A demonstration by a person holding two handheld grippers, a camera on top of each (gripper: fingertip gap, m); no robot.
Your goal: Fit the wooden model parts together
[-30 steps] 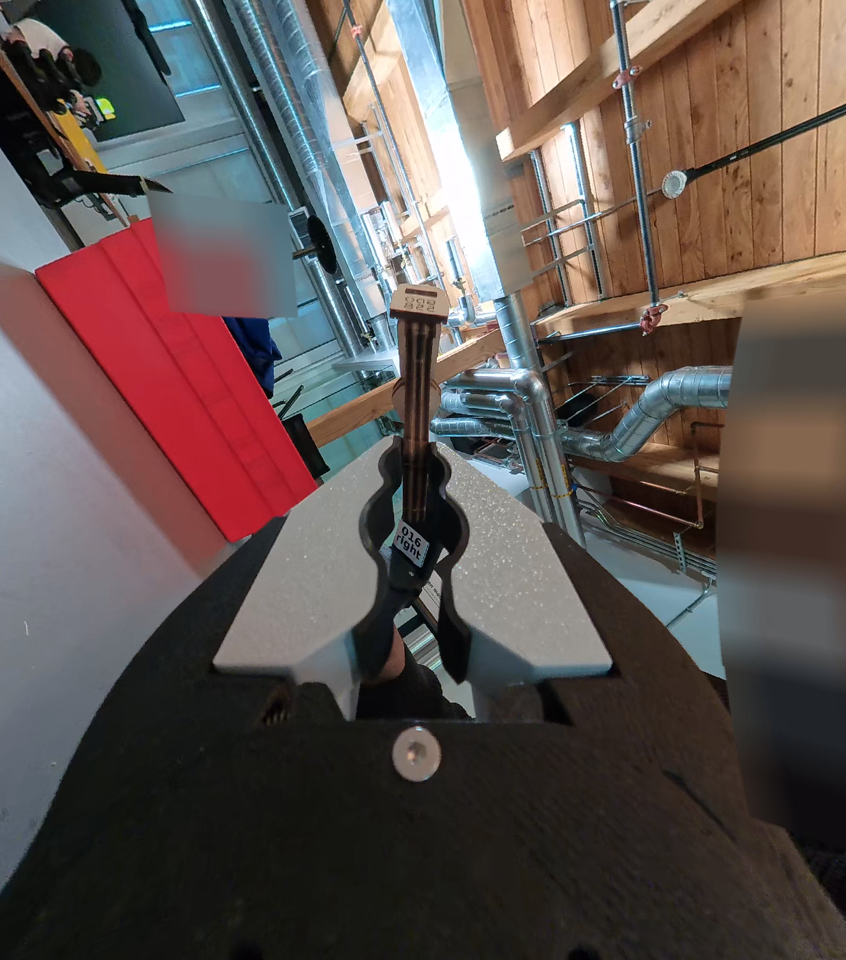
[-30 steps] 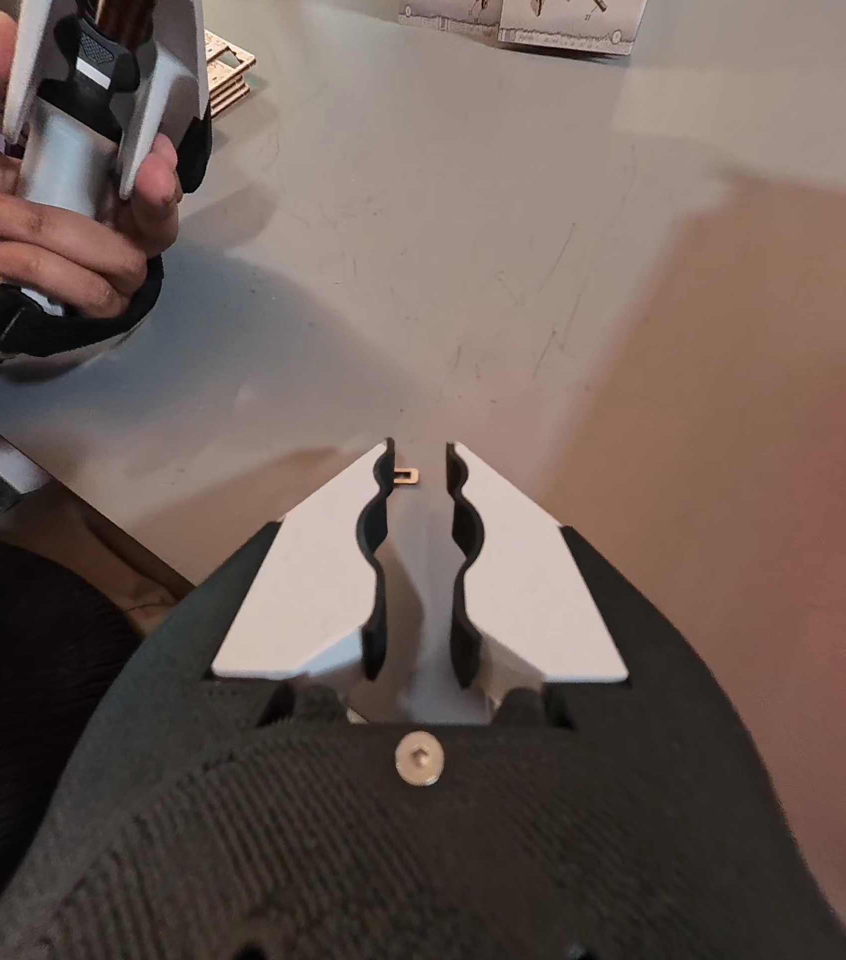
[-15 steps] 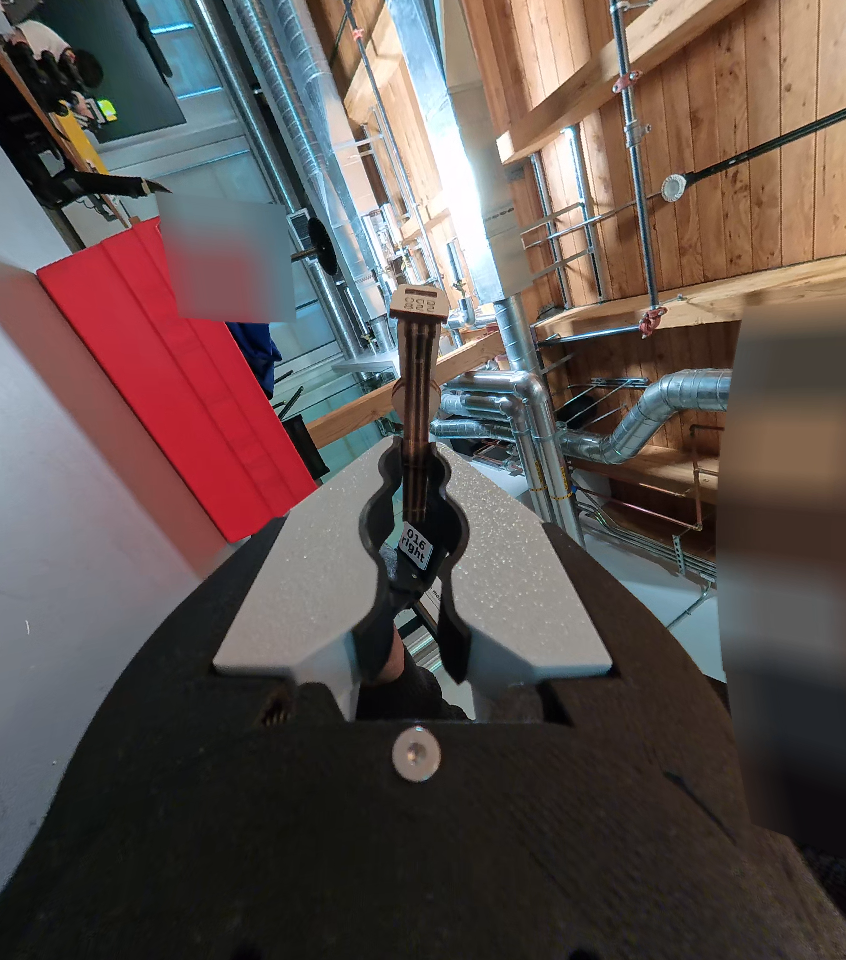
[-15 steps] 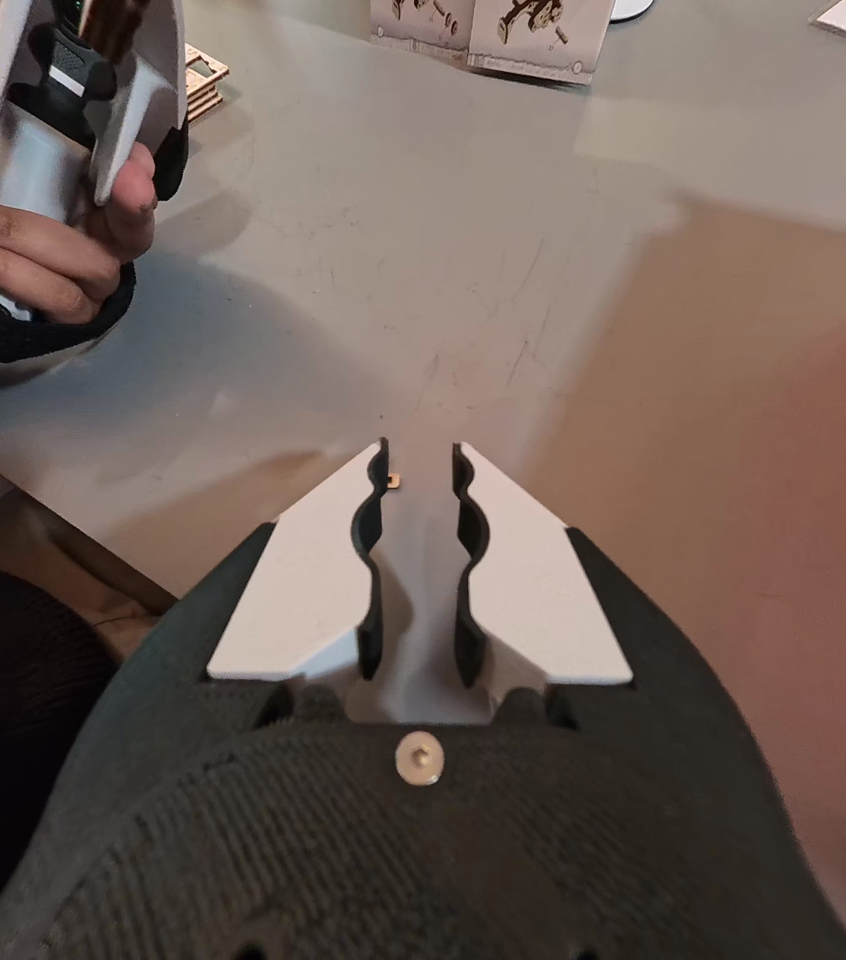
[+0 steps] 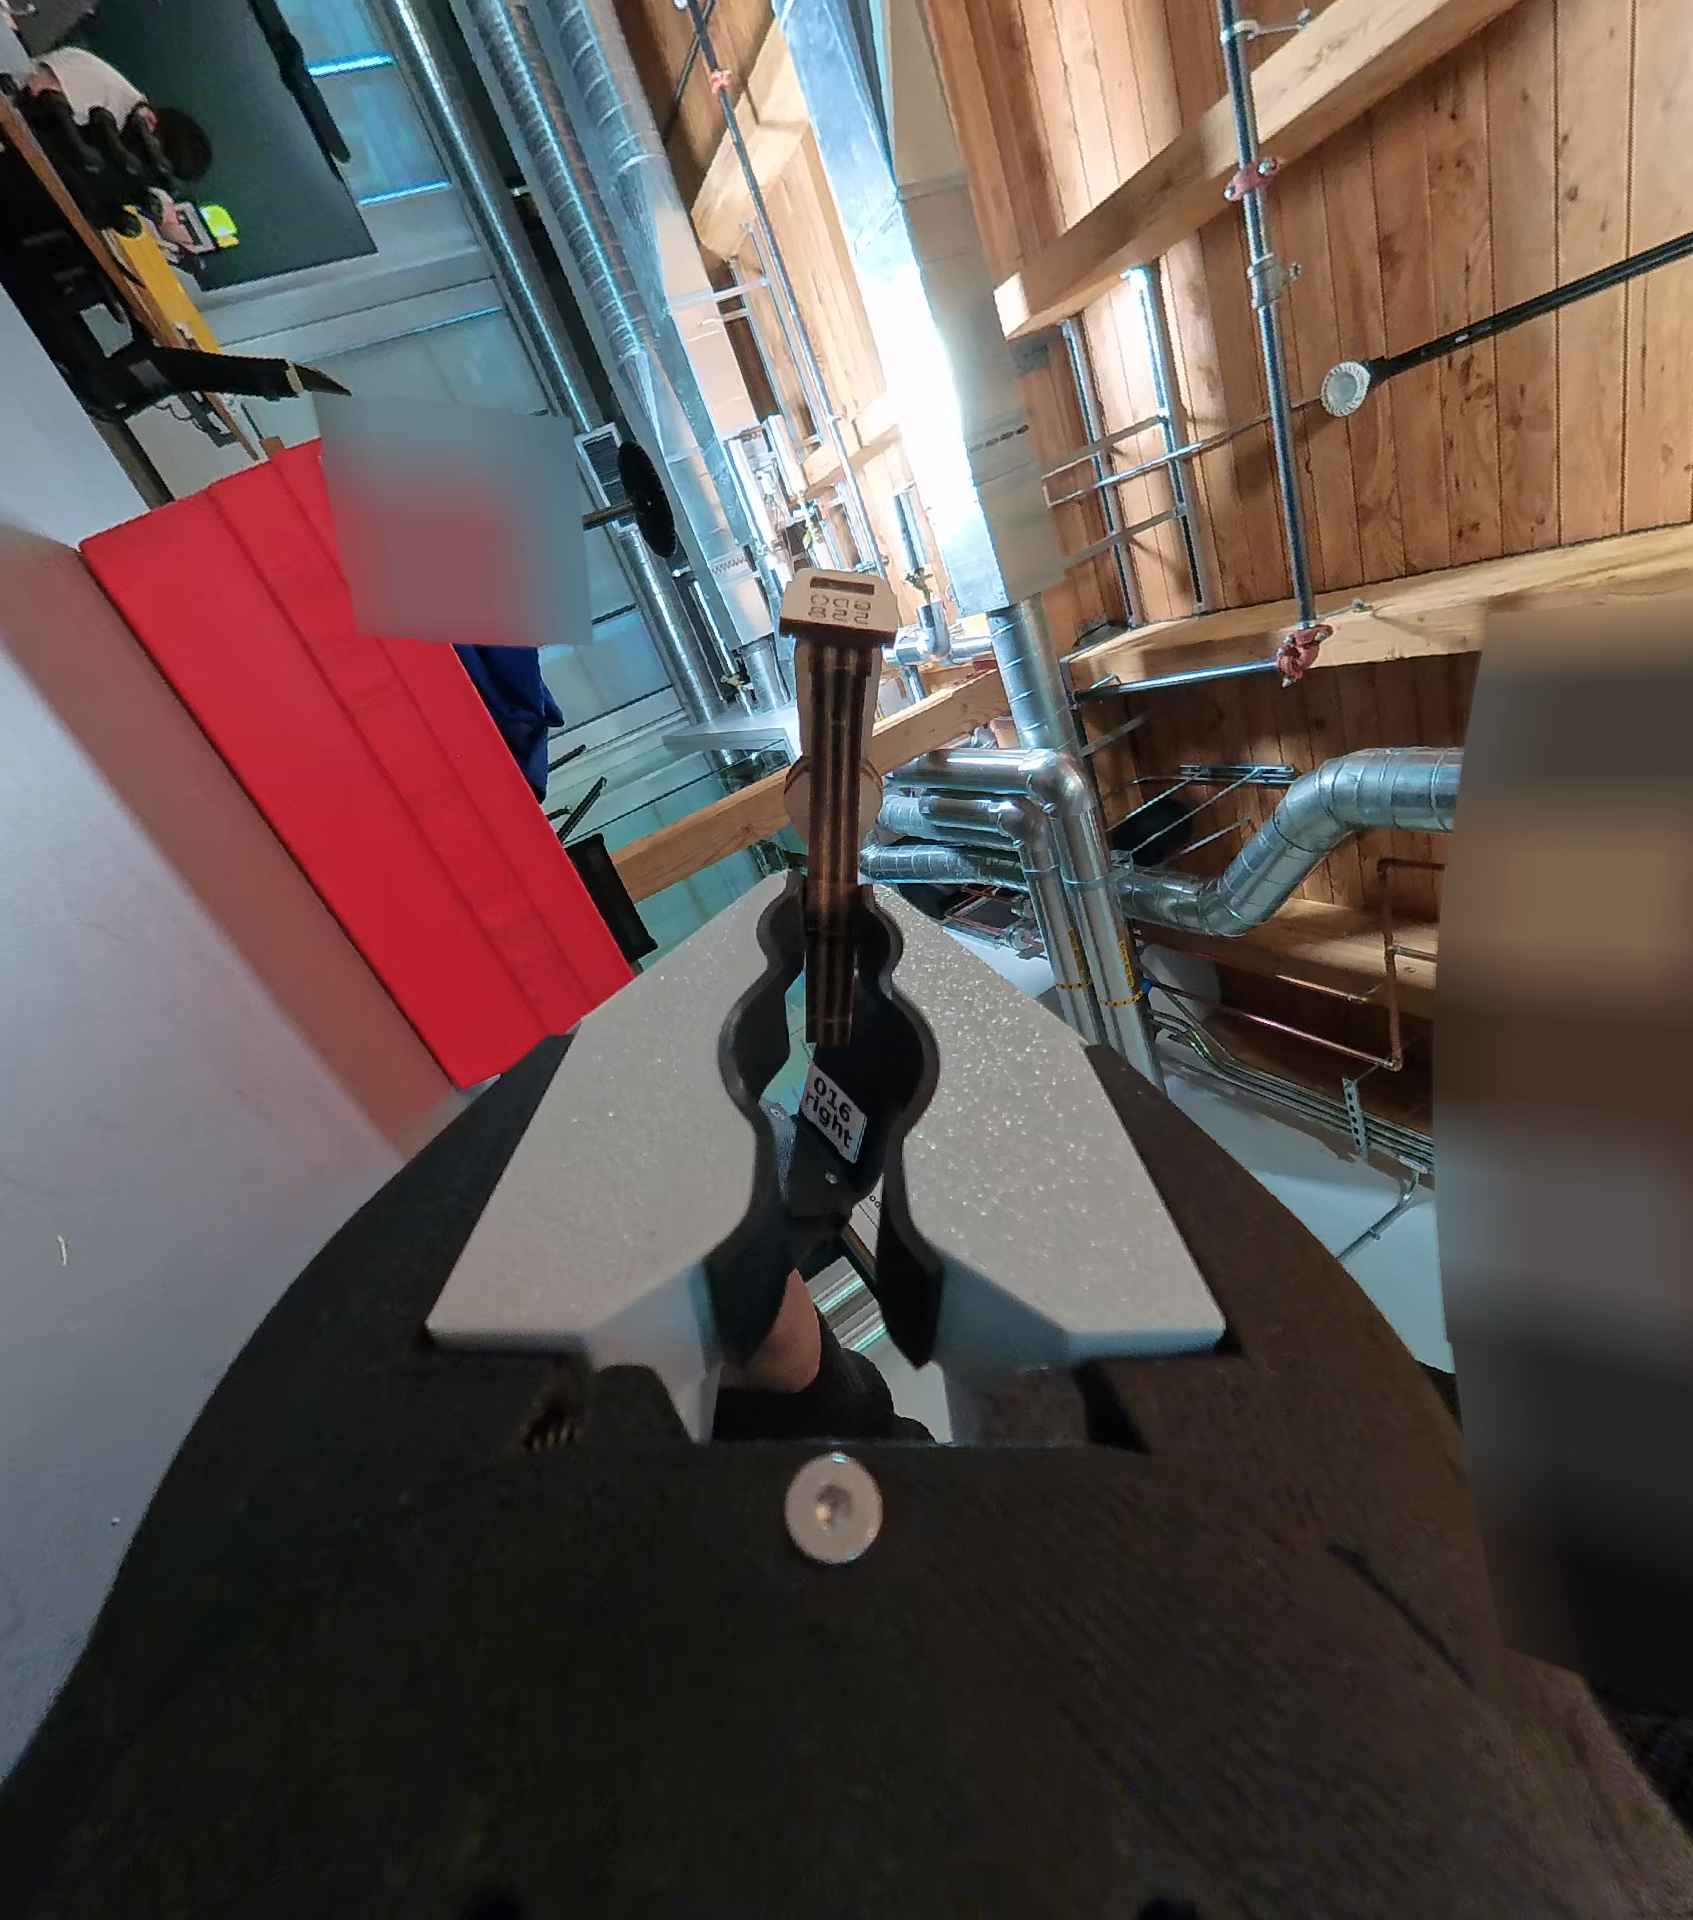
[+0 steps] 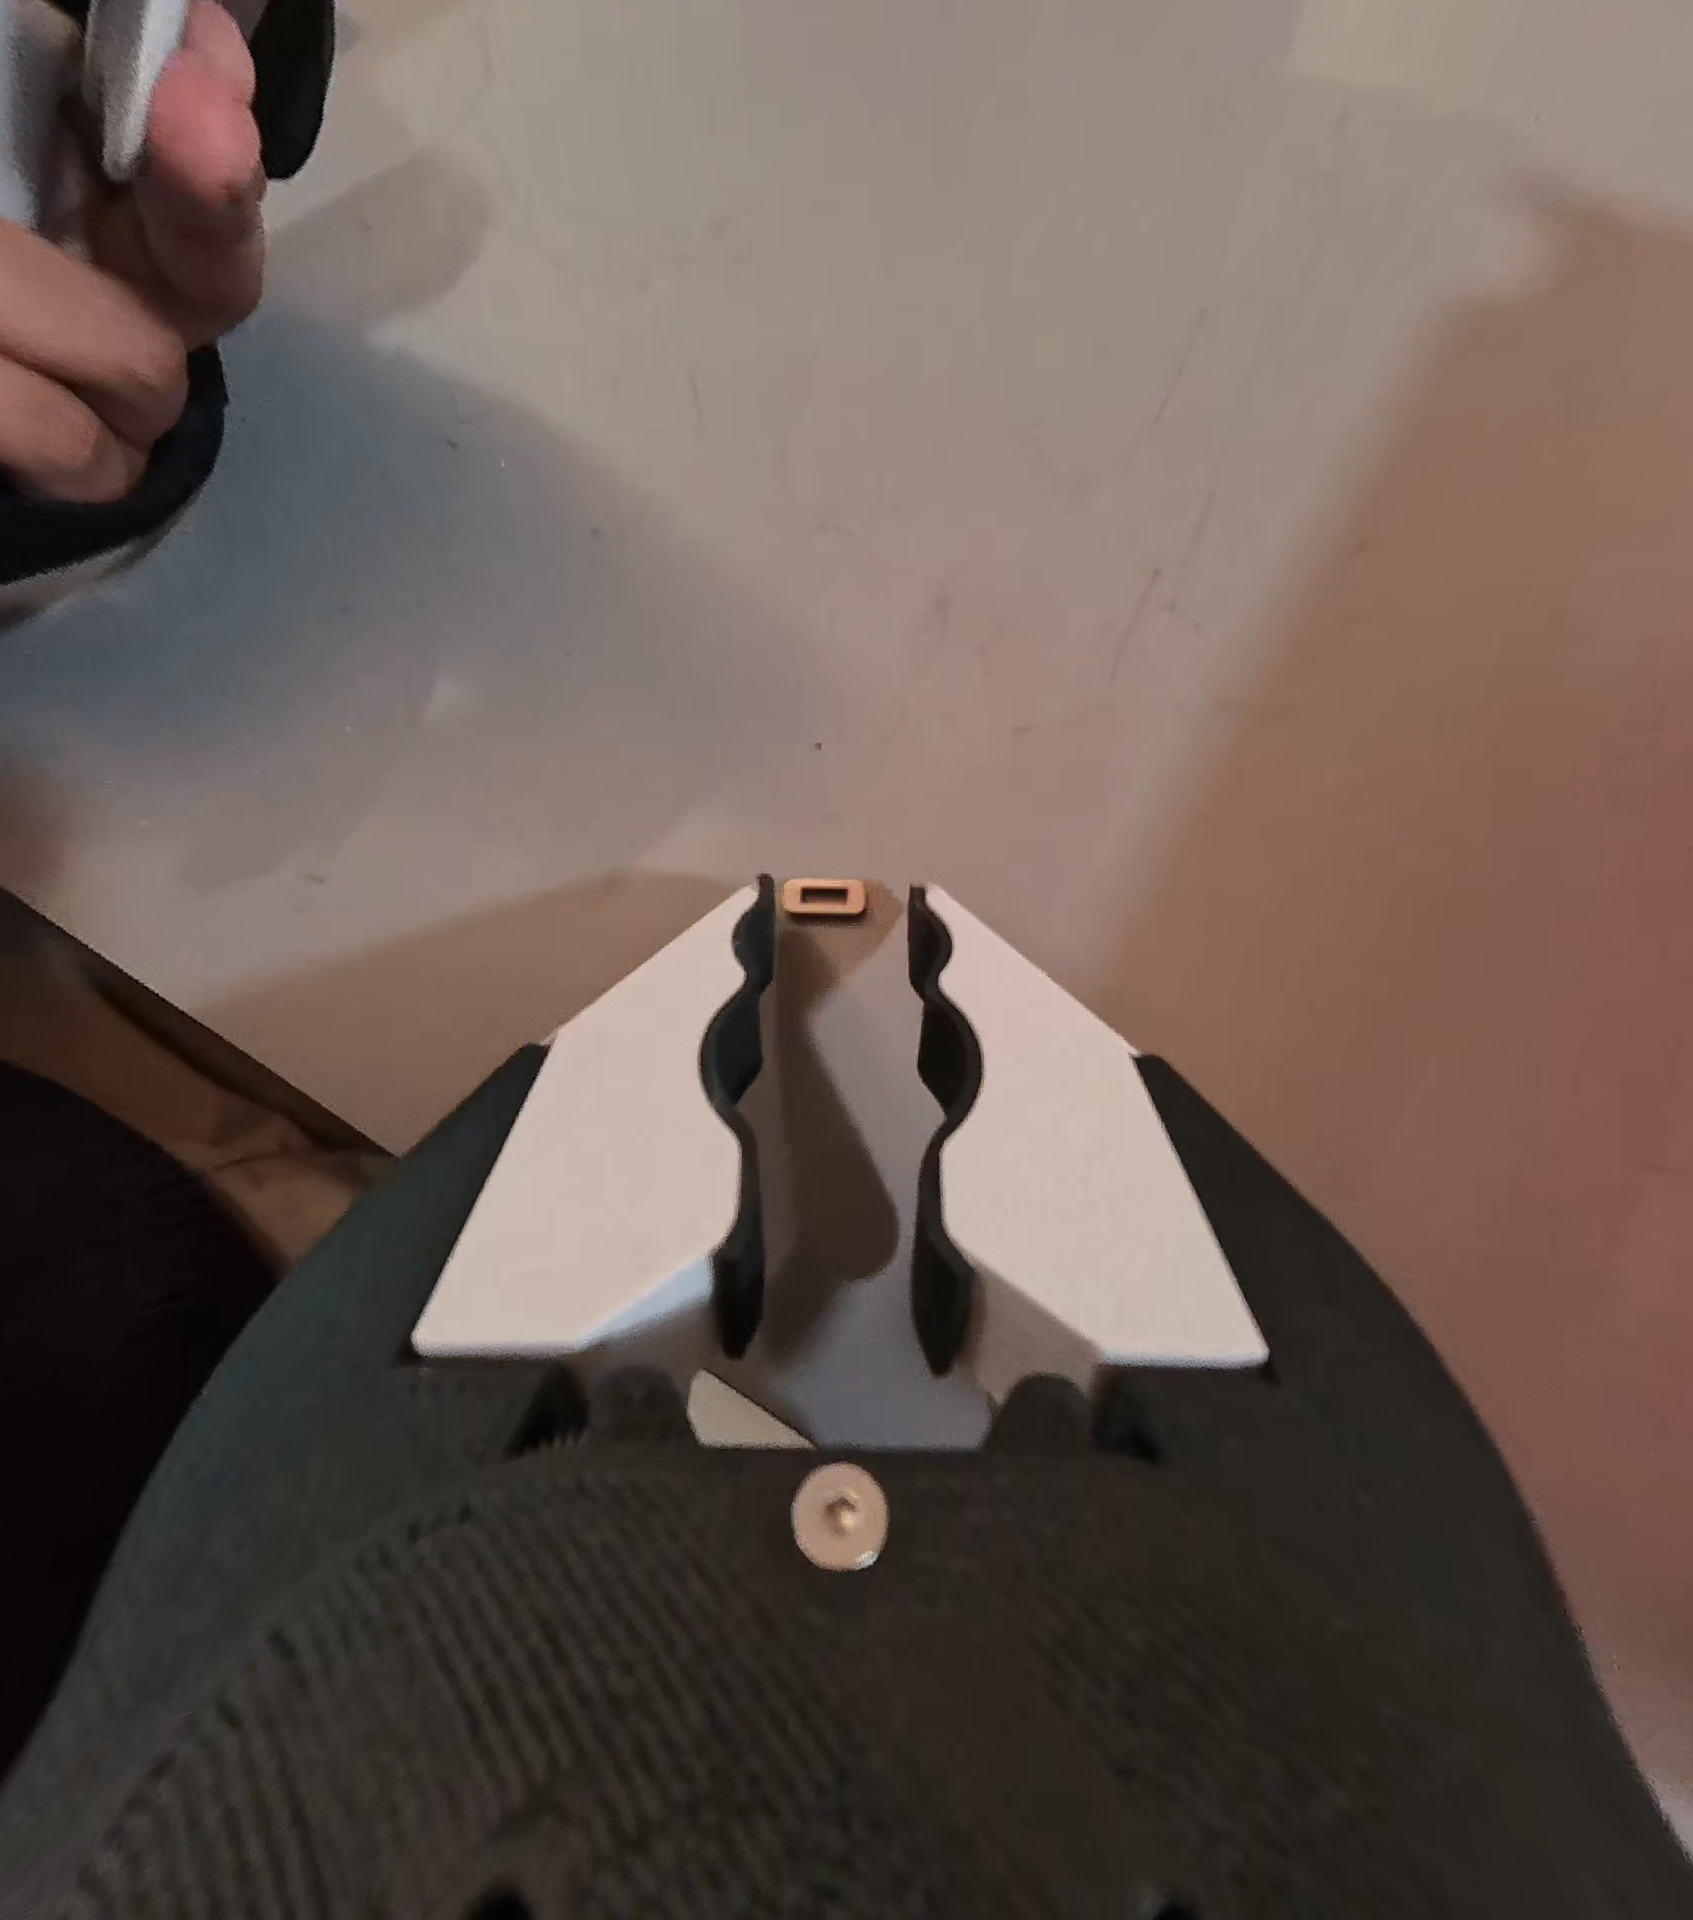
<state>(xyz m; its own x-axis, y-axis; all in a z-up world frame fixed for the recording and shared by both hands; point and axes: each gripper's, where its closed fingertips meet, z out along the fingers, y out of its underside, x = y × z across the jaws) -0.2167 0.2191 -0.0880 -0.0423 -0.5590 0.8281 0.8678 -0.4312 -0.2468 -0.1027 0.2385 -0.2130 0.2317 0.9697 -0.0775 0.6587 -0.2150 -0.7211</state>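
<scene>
A: The left gripper [image 5: 829, 935] has its jaws clamped on the long, layered brown wooden strip with a flat cap [image 5: 831, 790], pointed up, well off the surface.

B: And the right gripper [image 6: 837, 896]?

A: Jaws apart, straddling the tiny tan wooden rectangular ring [image 6: 821, 898] lying flat on the grey surface [image 6: 821, 468].

B: Risk?

A: It's thin and flat; closing jaws could skid it away or flip it, I'd guess.

Tan wooden ring [image 6: 822, 898], grey table [image 6: 925, 416]
</scene>
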